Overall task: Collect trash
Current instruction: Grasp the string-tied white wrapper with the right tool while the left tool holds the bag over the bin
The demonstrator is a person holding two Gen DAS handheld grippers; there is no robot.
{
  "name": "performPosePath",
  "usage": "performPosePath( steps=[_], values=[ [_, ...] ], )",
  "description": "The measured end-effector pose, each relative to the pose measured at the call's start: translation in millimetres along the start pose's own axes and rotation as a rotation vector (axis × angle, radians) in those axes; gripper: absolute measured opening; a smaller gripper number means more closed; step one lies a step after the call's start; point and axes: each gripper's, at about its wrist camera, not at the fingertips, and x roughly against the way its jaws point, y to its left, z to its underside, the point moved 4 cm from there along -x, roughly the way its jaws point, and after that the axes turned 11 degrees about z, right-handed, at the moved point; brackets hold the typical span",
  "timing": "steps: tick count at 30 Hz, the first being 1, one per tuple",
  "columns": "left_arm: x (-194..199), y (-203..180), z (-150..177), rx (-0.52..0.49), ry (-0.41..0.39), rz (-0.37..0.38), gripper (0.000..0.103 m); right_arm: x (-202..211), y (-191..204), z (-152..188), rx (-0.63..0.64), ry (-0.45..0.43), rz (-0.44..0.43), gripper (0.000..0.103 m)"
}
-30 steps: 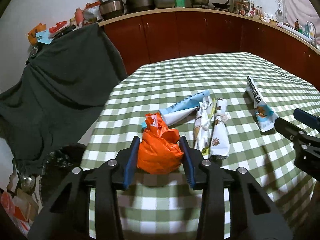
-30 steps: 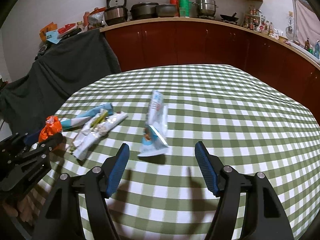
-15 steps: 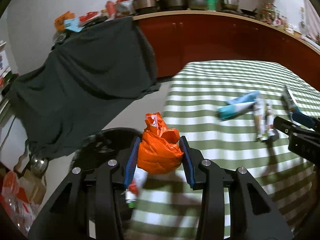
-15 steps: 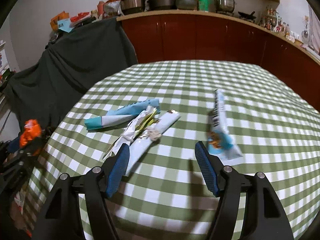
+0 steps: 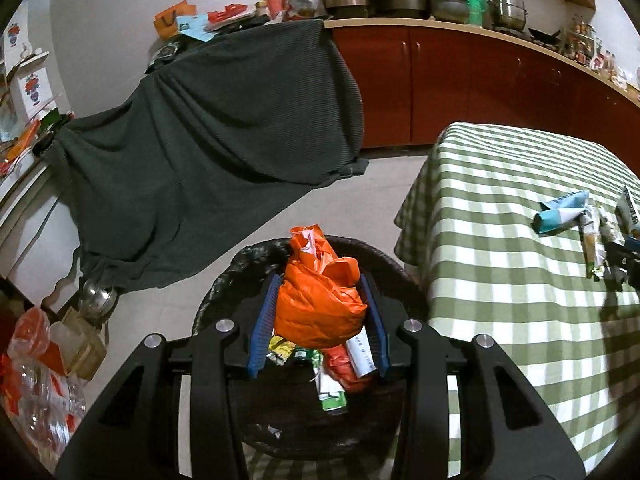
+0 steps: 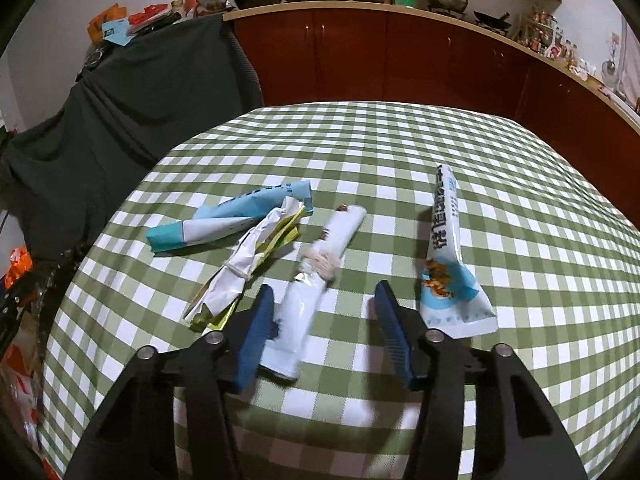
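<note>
Left gripper point(image 5: 318, 320) clamps a crumpled orange plastic bag point(image 5: 320, 304) between its blue pads point(image 5: 264, 320); jaws narrowed onto it, both pads pressing its sides. Bag is glossy and bunched, with a white scrap showing in its top folds. Any print on it is too small to read.

Bag hangs directly over a dark round trash bin point(image 5: 224, 280) on the floor. Bin holds a white tube-like wrapper with dark lettering I cannot make out, a red wrapper, a yellow-green packet and a green-and-white one.

Right gripper point(image 6: 326, 332) sits wide open and holds nothing. Between its pads lies the near end of a white rolled wrapper point(image 6: 316, 280), closer to the left pad, whether touching cannot be told; a frayed brownish band sits at its middle.

At 1 o'clock from that gripper, a white-and-blue snack pouch point(image 6: 448, 260) carries a column of blue characters, unreadable here, and a brown picture near its wide end. At 11 o'clock, a white-and-yellow twisted wrapper point(image 6: 248, 264), and beyond it a blue-and-white rolled wrapper point(image 6: 228, 224) with small dark print, illegible.

All four rest on a green-checked tablecloth point(image 6: 400, 152). Bin stands just beside the table's edge, at 9 o'clock of it.
</note>
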Motion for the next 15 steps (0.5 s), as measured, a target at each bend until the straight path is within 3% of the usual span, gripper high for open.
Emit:
performPosePath(
  steps=[5,7,15],
  values=[
    [0.1,4.1,2.8,0.008,0.001,-0.009,0.039,0.0,5.5,1.4,0.017,0.005,-0.014,0.032],
    [2.1,6.5,3.3,0.015,-0.005,-0.014,0.039,1.7,5.9,2.6,0.013,0.008,-0.03,0.021],
    [12.2,13.9,9.1,0.028,-0.019,-0.032,0.039,12.5,4.0,9.8,-0.006,-0.001,-0.045,0.019]
  ],
)
